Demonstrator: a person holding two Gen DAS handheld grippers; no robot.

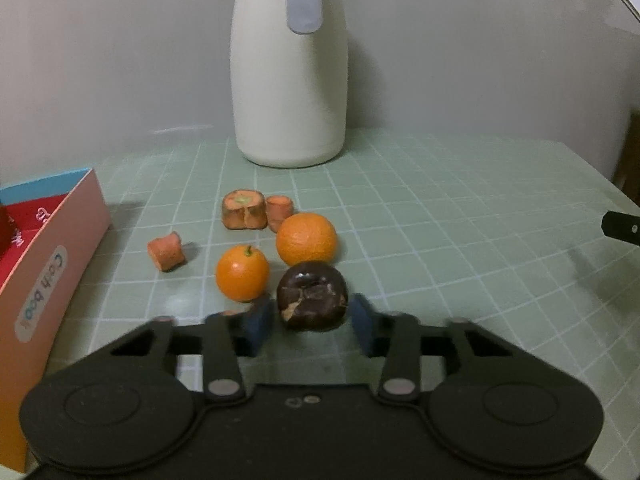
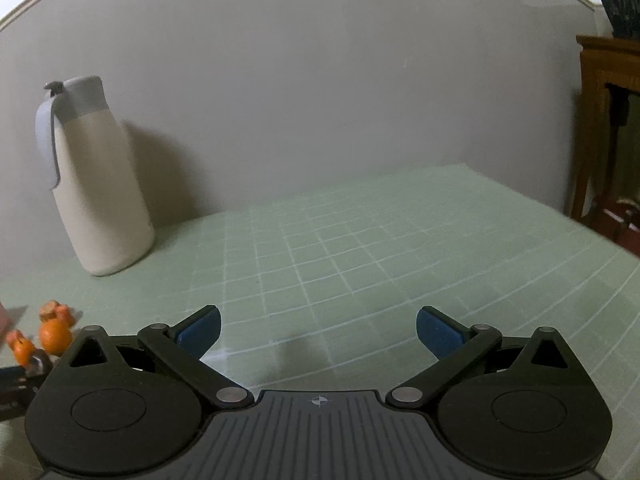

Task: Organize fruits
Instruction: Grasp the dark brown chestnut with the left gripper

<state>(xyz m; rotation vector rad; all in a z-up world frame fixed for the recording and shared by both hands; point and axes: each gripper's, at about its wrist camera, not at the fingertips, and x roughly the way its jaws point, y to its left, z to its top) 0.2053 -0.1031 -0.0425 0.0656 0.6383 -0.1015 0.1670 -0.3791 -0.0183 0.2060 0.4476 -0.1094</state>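
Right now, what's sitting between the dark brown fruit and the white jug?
In the left wrist view, the larger orange lies directly behind the dark brown fruit, then two carrot-like chunks, then bare mat up to the white jug.

Dark brown, cracked round fruit (image 1: 312, 295), maybe a mangosteen, sits on the green grid mat nearest the camera, stem end up. Just behind it: a large orange (image 1: 306, 239), touching or almost. Left of that, a smaller orange (image 1: 242, 272) with a green stem nub. Farther back, three orange-brown cut chunks: a wide one (image 1: 244, 209), a small one (image 1: 279, 207) beside it, a third (image 1: 167, 251) apart to the left.
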